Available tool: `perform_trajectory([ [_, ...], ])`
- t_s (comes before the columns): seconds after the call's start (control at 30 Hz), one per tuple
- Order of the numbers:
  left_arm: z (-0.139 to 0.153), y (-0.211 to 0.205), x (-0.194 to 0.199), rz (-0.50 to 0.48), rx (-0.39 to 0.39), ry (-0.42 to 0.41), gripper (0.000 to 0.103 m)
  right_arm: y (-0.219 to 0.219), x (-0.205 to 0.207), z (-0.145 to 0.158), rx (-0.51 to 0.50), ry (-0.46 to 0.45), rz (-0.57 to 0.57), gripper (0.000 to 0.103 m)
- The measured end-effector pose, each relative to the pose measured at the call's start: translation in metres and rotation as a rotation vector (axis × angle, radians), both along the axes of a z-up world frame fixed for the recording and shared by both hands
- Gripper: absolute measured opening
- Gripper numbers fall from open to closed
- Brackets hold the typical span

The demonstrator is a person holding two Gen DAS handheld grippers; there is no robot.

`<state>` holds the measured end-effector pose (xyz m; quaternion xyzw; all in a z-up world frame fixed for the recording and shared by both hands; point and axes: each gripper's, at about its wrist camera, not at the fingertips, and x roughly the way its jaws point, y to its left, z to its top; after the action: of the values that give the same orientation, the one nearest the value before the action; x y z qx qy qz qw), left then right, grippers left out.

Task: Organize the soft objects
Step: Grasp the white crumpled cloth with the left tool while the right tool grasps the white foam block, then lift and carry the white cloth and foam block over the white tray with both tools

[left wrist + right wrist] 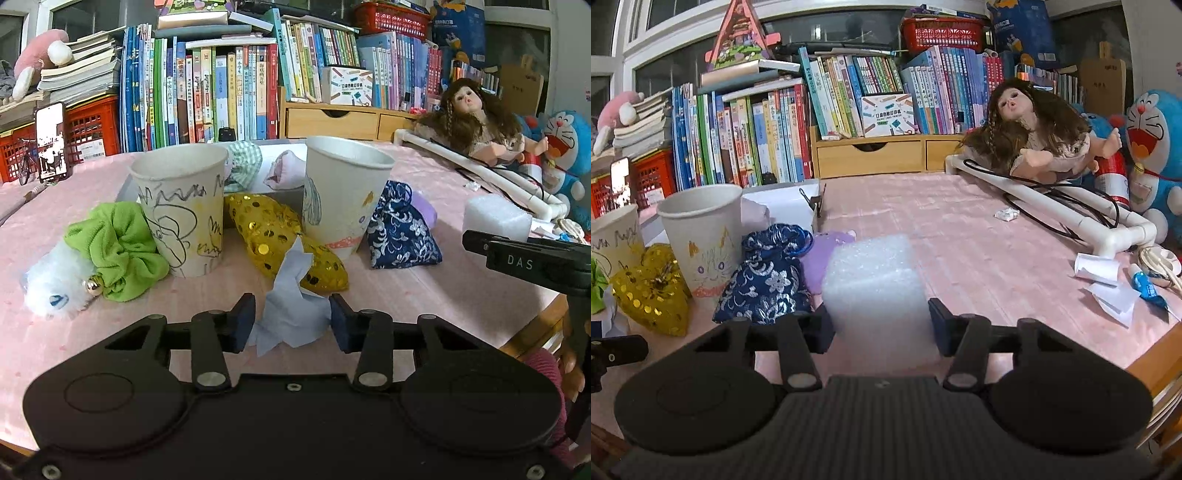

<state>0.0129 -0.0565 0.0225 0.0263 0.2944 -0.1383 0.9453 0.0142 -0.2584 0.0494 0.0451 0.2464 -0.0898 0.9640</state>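
A crumpled pale-blue tissue (291,295) sits on the pink tablecloth between my left gripper's (291,321) blue pads, which touch it on both sides. In the right wrist view, a white foam block (871,273) fills the gap of my right gripper (881,325), with both pads against its sides. The same foam block (495,218) shows at the right of the left wrist view. Around these lie a green scrunchie (118,251), a white fluffy toy (51,284), a gold sequin pouch (273,236), a blue floral pouch (399,229) and a purple soft piece (827,251).
Two drawn-on paper cups (184,206) (343,192) stand upright among the soft things. A grey box (280,192) behind them holds cloth items. A doll (1034,140), a white pipe frame (1071,218) and a blue plush (1152,147) sit at the right; books line the back.
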Motion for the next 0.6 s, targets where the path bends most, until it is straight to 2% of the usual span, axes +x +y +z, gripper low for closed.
perform_trajectory([
  [0.23,0.014,0.005,-0.001,0.001,-0.018,-0.018,0.038,0.005,-0.003,0.015,0.018,-0.041,0.029,0.056],
  [0.27,0.016,0.006,-0.001,0.001,-0.019,-0.02,0.03,0.005,-0.003,0.018,0.02,-0.047,0.035,0.056],
  [0.3,0.019,0.007,-0.001,-0.001,-0.02,-0.022,0.029,0.006,-0.003,0.021,0.021,-0.054,0.04,0.056],
  [0.47,0.024,0.009,0.003,0.004,-0.019,-0.027,0.029,0.012,-0.002,0.032,0.013,-0.082,0.066,0.056],
  [0.6,0.018,0.011,0.004,0.008,-0.02,0.002,0.029,0.016,-0.001,0.035,0.015,-0.091,0.076,0.056],
])
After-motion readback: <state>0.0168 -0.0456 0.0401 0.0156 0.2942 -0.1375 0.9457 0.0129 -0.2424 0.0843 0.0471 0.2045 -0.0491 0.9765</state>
